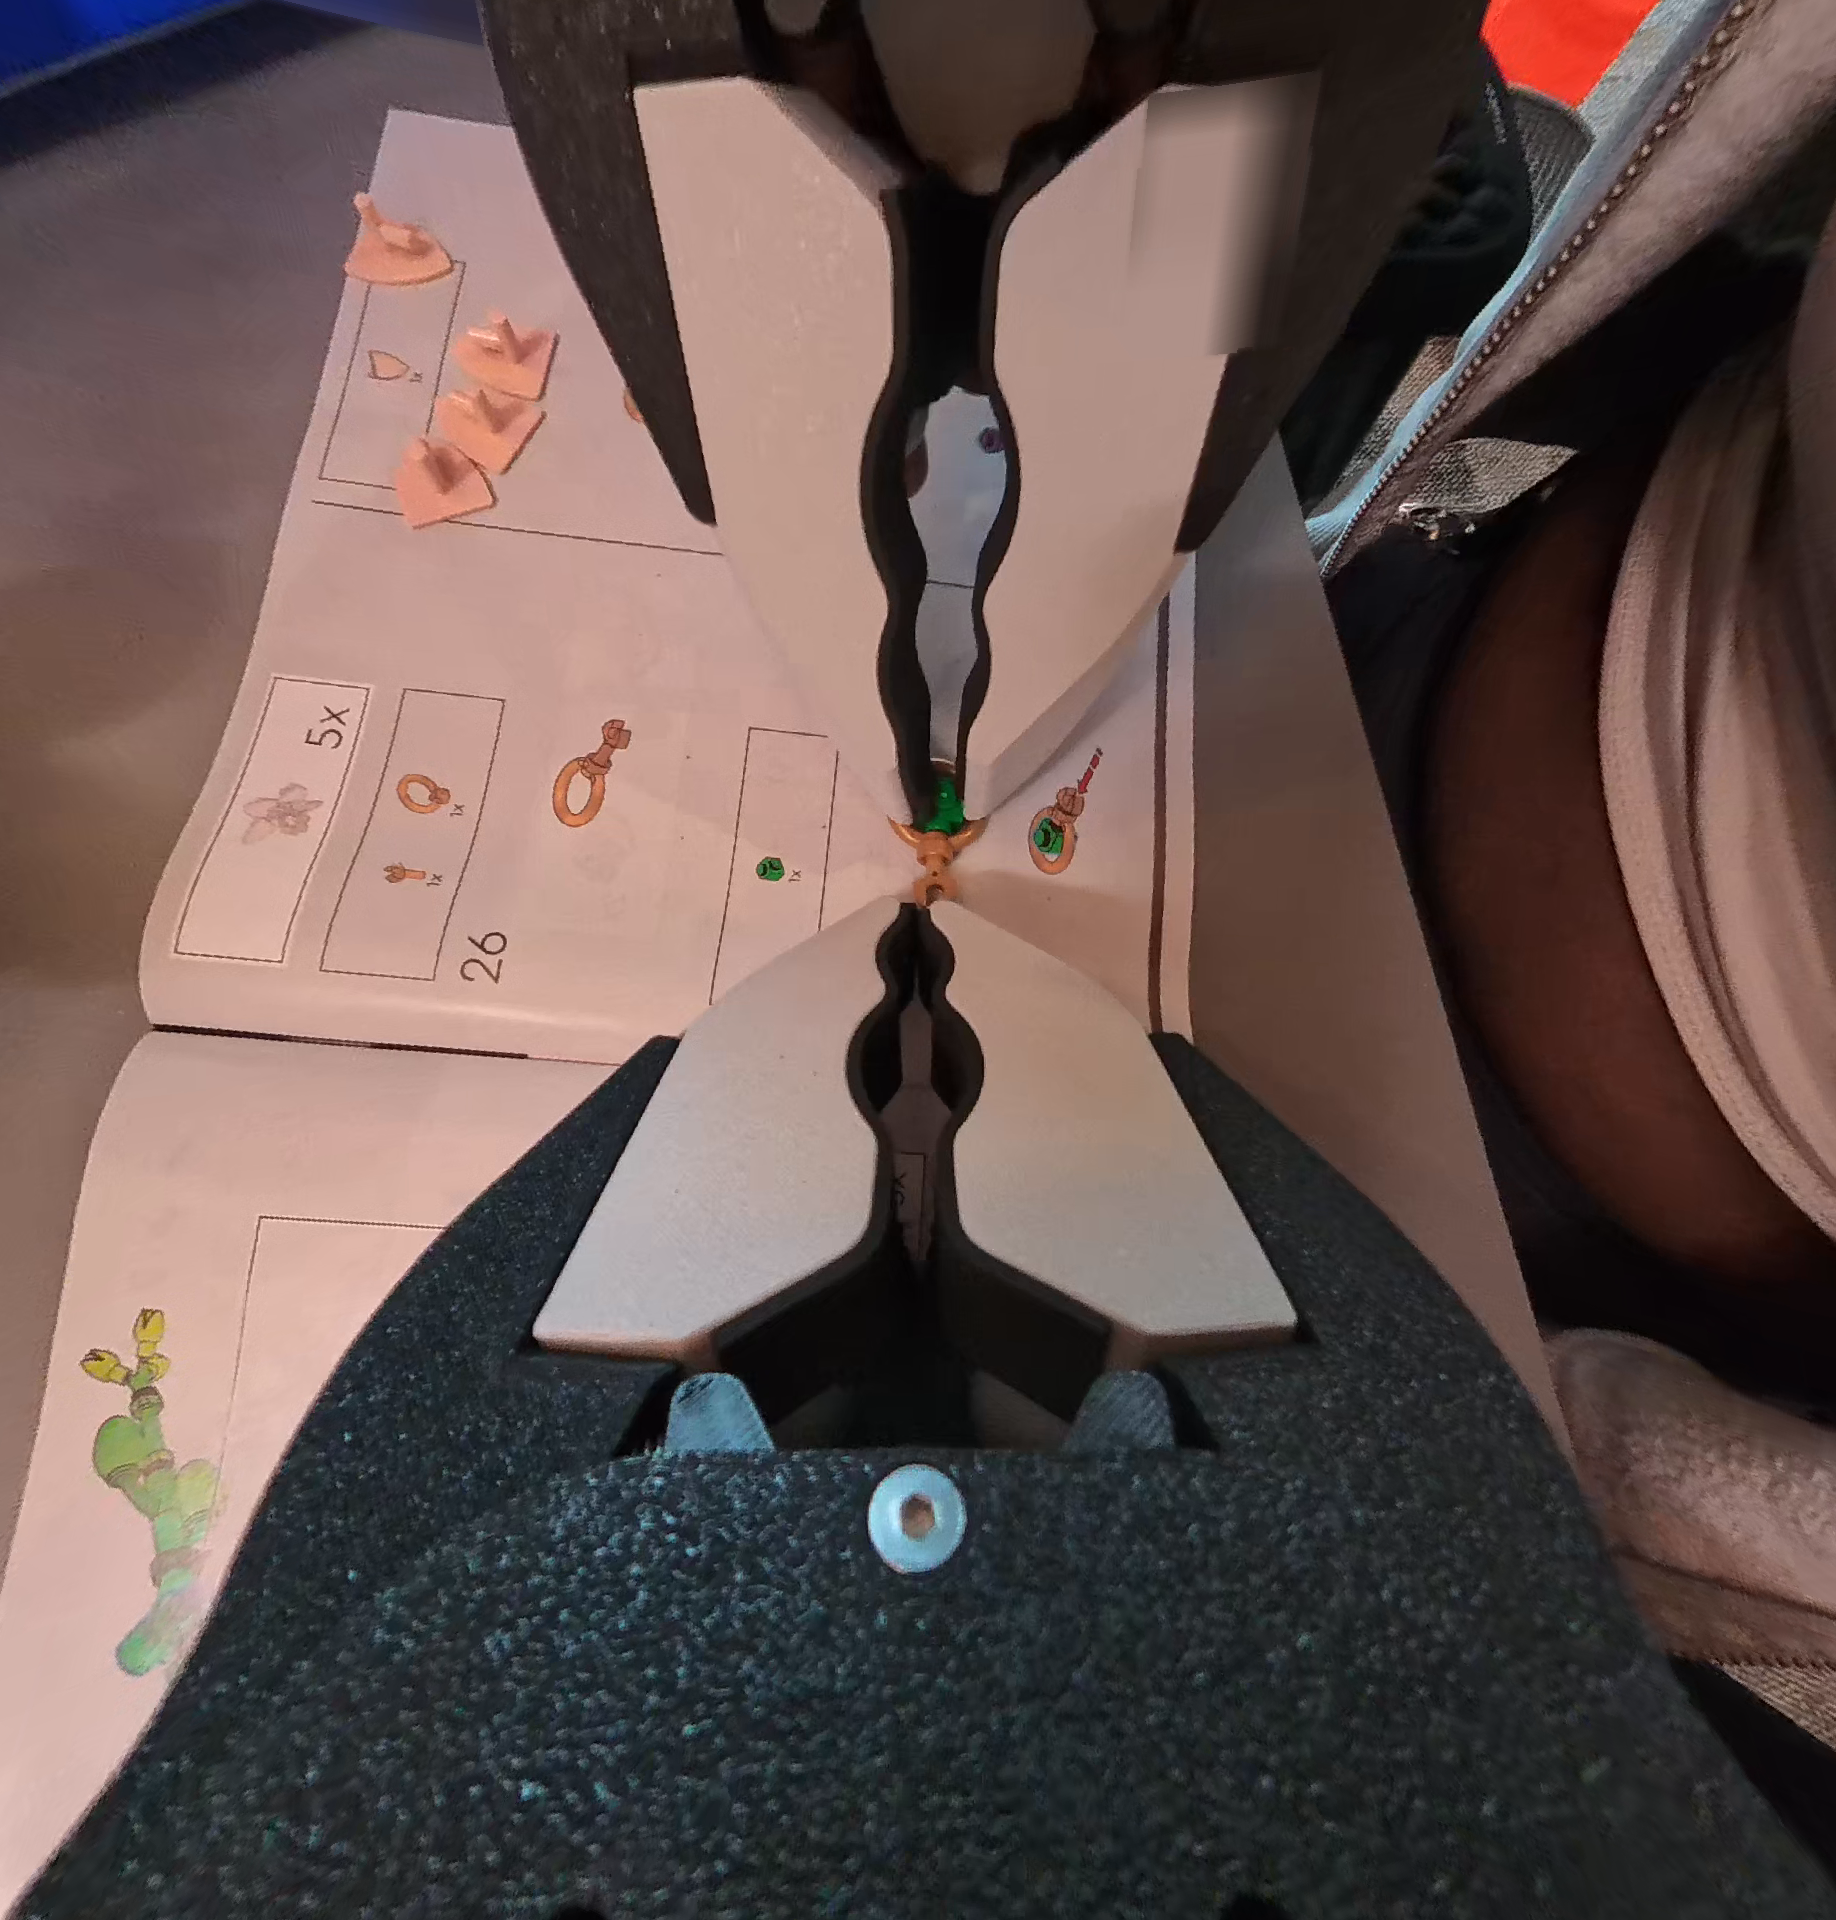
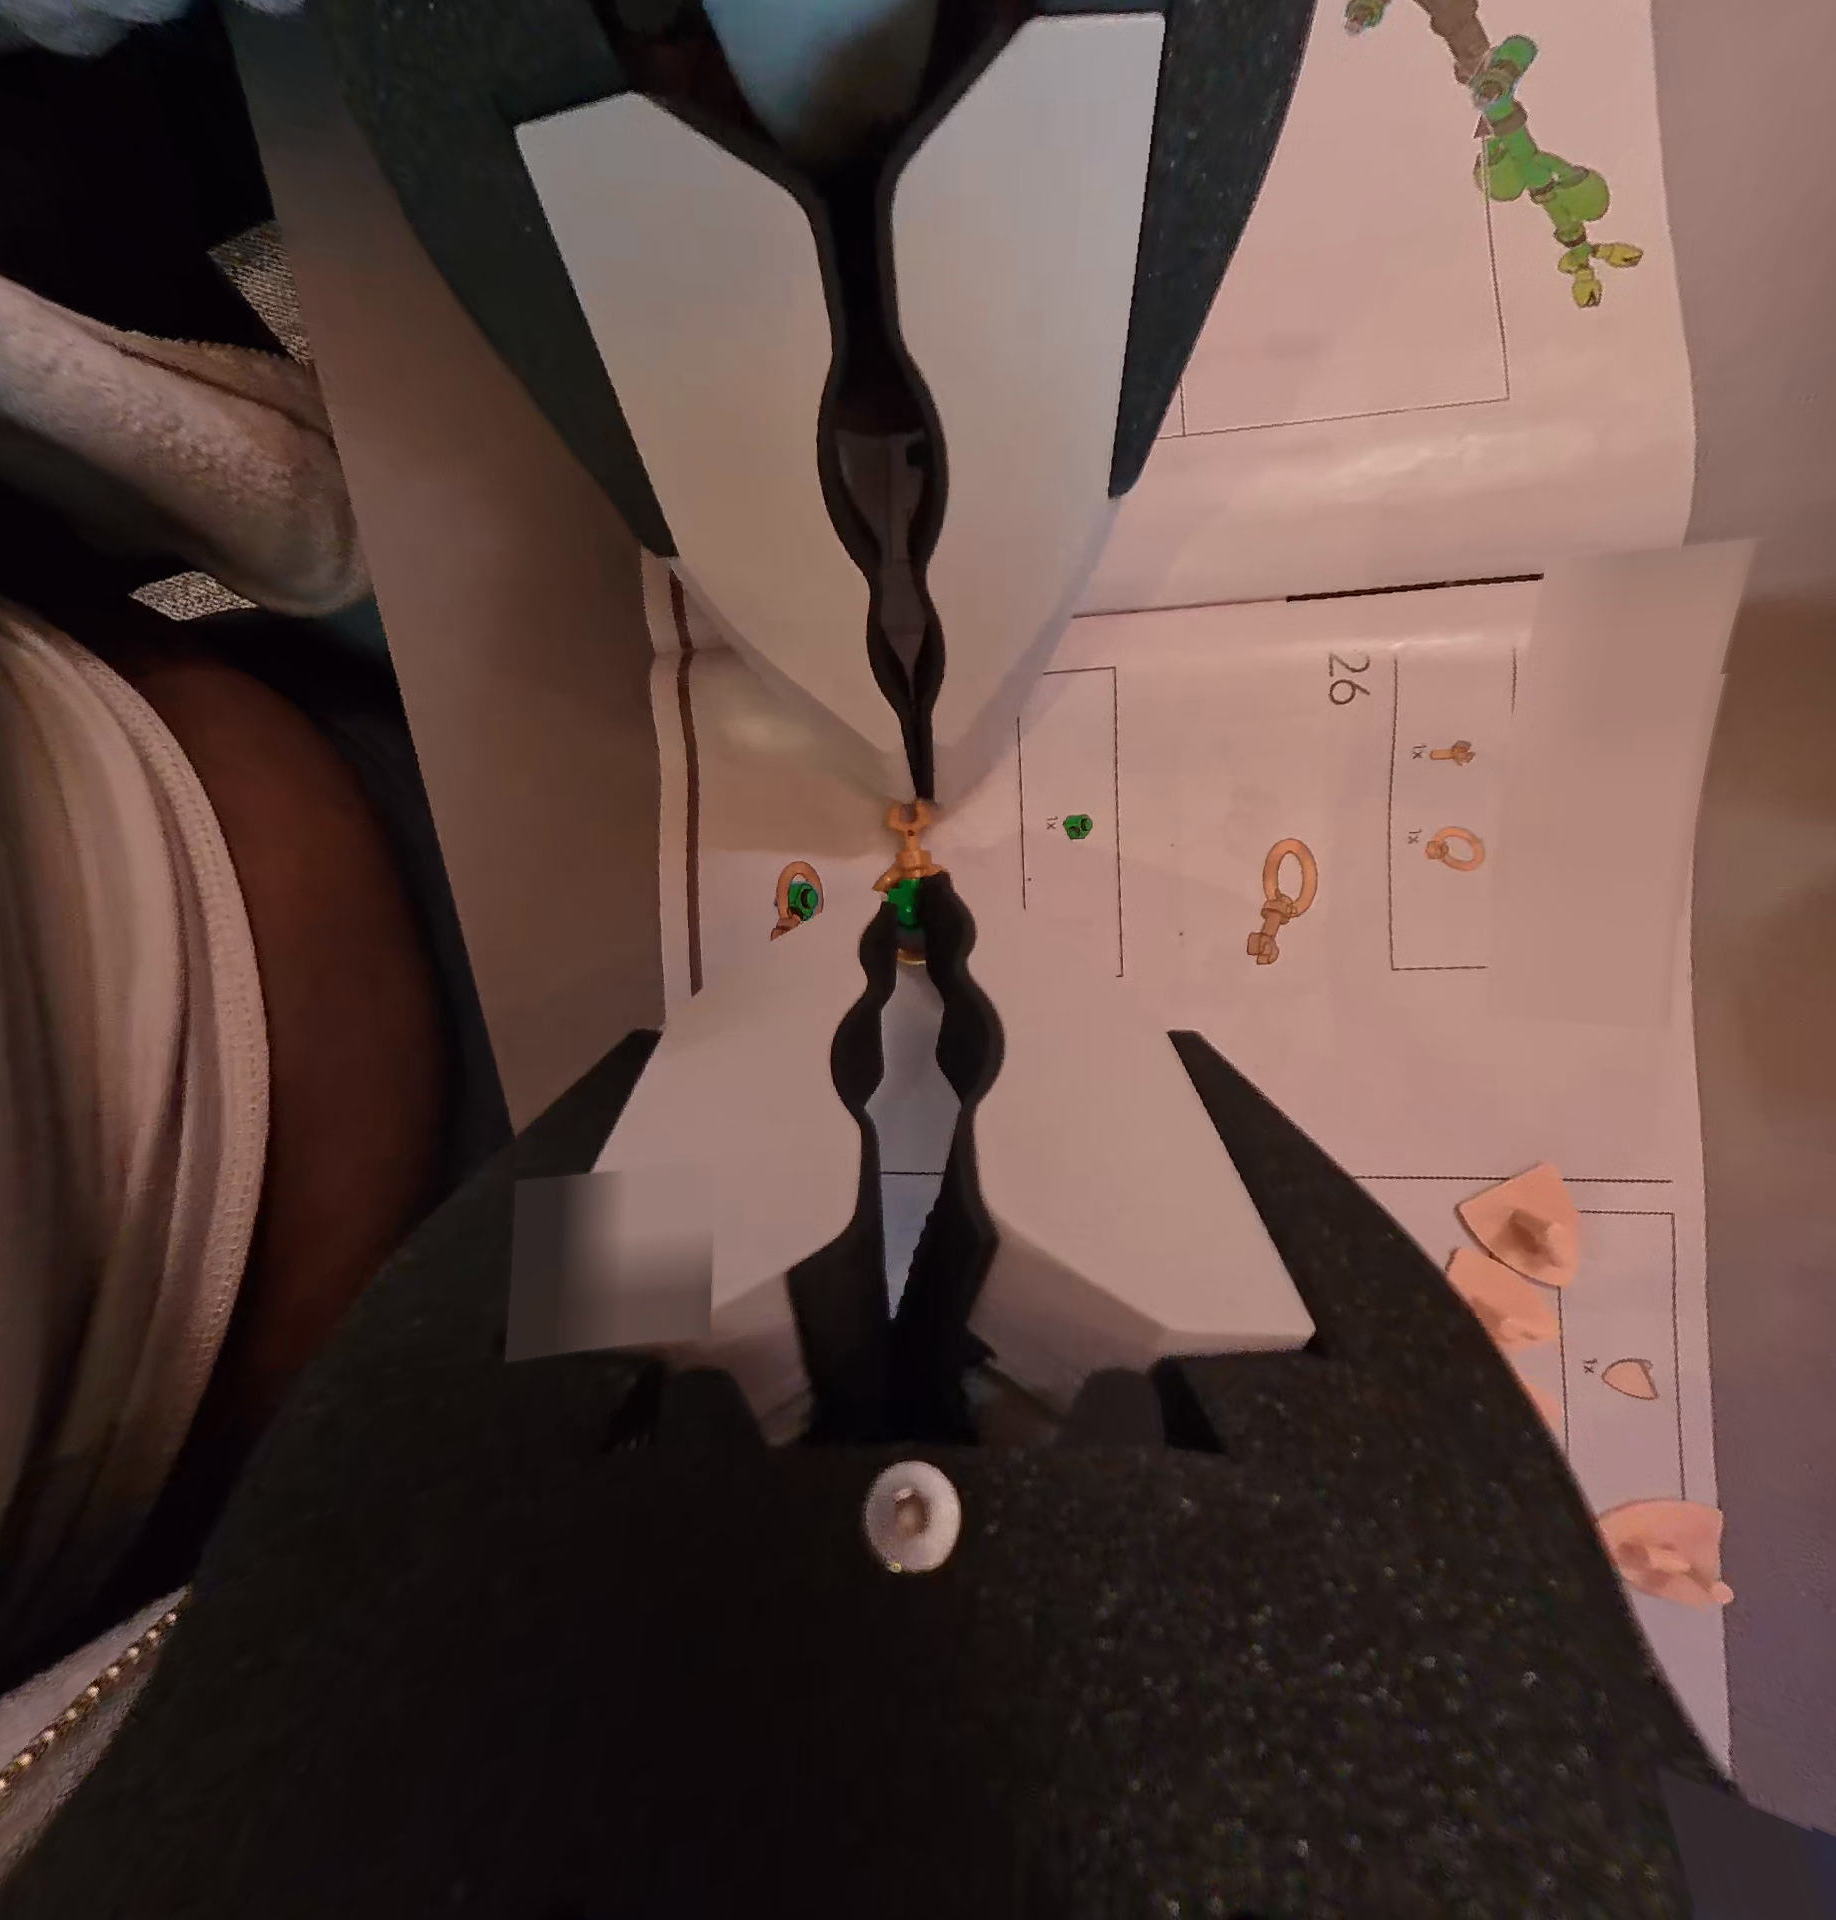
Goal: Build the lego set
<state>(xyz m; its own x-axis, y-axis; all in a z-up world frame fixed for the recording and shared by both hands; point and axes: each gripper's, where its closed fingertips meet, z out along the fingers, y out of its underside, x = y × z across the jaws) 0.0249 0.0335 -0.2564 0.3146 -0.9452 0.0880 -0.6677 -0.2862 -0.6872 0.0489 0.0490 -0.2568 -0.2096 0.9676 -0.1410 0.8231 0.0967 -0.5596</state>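
Observation:
A small gold ring-and-pin piece (image 1: 935, 862) with a green stud (image 1: 940, 808) in its ring hangs between my two grippers above the open booklet. My left gripper (image 1: 919, 914) is shut on the gold pin end. My right gripper (image 1: 940, 784) comes in from the opposite side, tip to tip, shut on the ring end with the green stud. In the right wrist view the right gripper (image 2: 906, 920) pinches the green stud (image 2: 903, 896), and the left gripper (image 2: 919, 795) pinches the gold piece (image 2: 909, 836) from above.
The open instruction booklet (image 1: 540, 623) lies on the grey table (image 1: 114, 416) and also shows in the right wrist view (image 2: 1257, 520). Several pink petal pieces (image 1: 478, 416) lie on its far page (image 2: 1516, 1226). A person's torso (image 1: 1672, 831) is close beside the grippers.

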